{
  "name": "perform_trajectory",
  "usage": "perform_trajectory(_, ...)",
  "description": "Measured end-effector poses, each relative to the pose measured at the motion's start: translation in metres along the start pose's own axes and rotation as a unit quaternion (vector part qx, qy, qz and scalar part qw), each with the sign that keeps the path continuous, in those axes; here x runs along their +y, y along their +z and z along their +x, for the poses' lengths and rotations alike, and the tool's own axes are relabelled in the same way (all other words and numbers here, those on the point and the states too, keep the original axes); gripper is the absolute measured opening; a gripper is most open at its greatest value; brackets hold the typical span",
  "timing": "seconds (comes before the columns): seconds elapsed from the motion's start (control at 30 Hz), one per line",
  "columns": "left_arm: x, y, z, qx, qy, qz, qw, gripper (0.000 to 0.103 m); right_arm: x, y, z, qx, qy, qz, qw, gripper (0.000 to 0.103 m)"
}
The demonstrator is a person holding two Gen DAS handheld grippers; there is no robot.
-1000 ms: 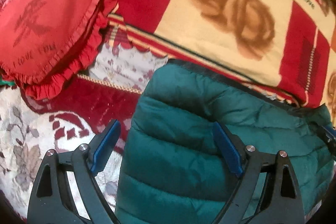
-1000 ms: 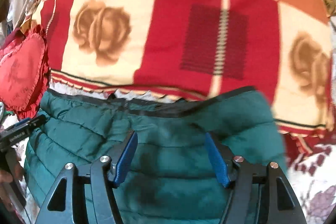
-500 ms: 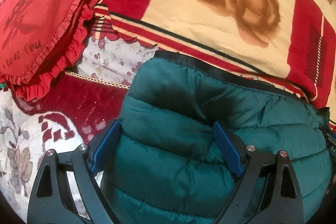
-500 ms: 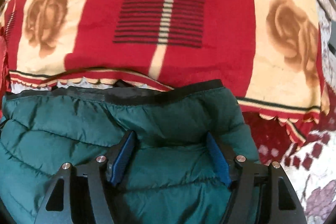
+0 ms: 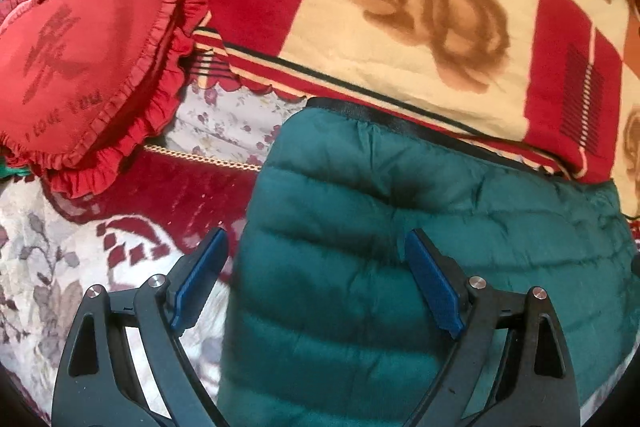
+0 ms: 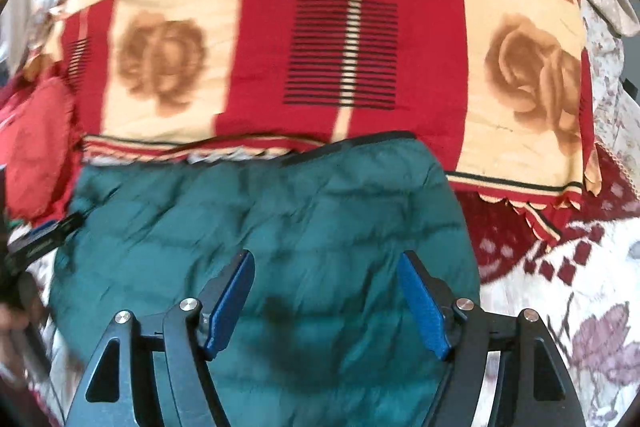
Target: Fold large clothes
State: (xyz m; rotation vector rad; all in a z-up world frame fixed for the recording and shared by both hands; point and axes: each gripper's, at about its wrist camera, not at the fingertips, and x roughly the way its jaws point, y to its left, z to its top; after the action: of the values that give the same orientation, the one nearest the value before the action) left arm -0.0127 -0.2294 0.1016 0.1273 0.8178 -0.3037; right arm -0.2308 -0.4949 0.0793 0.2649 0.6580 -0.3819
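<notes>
A dark green quilted puffer jacket [image 5: 400,227] lies folded into a compact block on the bed, black trim along its far edge. It also fills the lower middle of the right wrist view [image 6: 280,227]. My left gripper [image 5: 316,267] is open and empty, hovering over the jacket's left edge. My right gripper [image 6: 326,279] is open and empty, hovering over the jacket's right half. The left gripper's body shows at the left edge of the right wrist view [image 6: 40,239].
A red, cream and orange rose-patterned blanket [image 5: 420,27] lies just beyond the jacket, also seen in the right wrist view [image 6: 340,47]. A red heart-shaped ruffled cushion [image 5: 80,67] sits at far left. A floral red-and-white bedspread [image 5: 60,267] covers the bed.
Both grippers have drawn back and up from the jacket, which they pressed into half a second ago. The jacket stays folded in place.
</notes>
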Motion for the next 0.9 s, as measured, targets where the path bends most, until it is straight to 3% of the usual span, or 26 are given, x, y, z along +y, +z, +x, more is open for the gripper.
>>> perform_trajectory(0.13,0.01,-0.014,-0.018,-0.002,-0.013,-0.011,0.9999,0.09,0.011,-0.027,-0.012,-0.008,0.004,-0.009,1.0,0.072)
perform_trajectory(0.23,0.014,-0.026,-0.025,0.004,-0.017,-0.015,0.9997,0.09,0.008,-0.038,-0.007,0.002,-0.019,-0.007,1.0,0.072)
perform_trajectory(0.4,0.011,-0.046,-0.012,0.026,-0.011,-0.017,0.9994,0.09,-0.004,-0.049,0.025,0.028,-0.039,0.026,0.999,0.078)
perform_trajectory(0.5,0.014,-0.053,-0.008,0.03,-0.014,-0.035,0.9988,0.09,-0.002,-0.048,0.023,0.026,-0.048,0.027,0.998,0.079)
perform_trajectory(0.73,0.02,-0.055,-0.028,0.026,-0.014,-0.024,0.9993,0.09,-0.01,-0.06,-0.028,0.002,-0.011,0.052,0.999,0.079)
perform_trajectory(0.9,0.024,-0.065,-0.046,0.024,-0.028,-0.029,0.9989,0.09,-0.011,-0.082,-0.048,0.011,0.02,0.075,0.997,0.082)
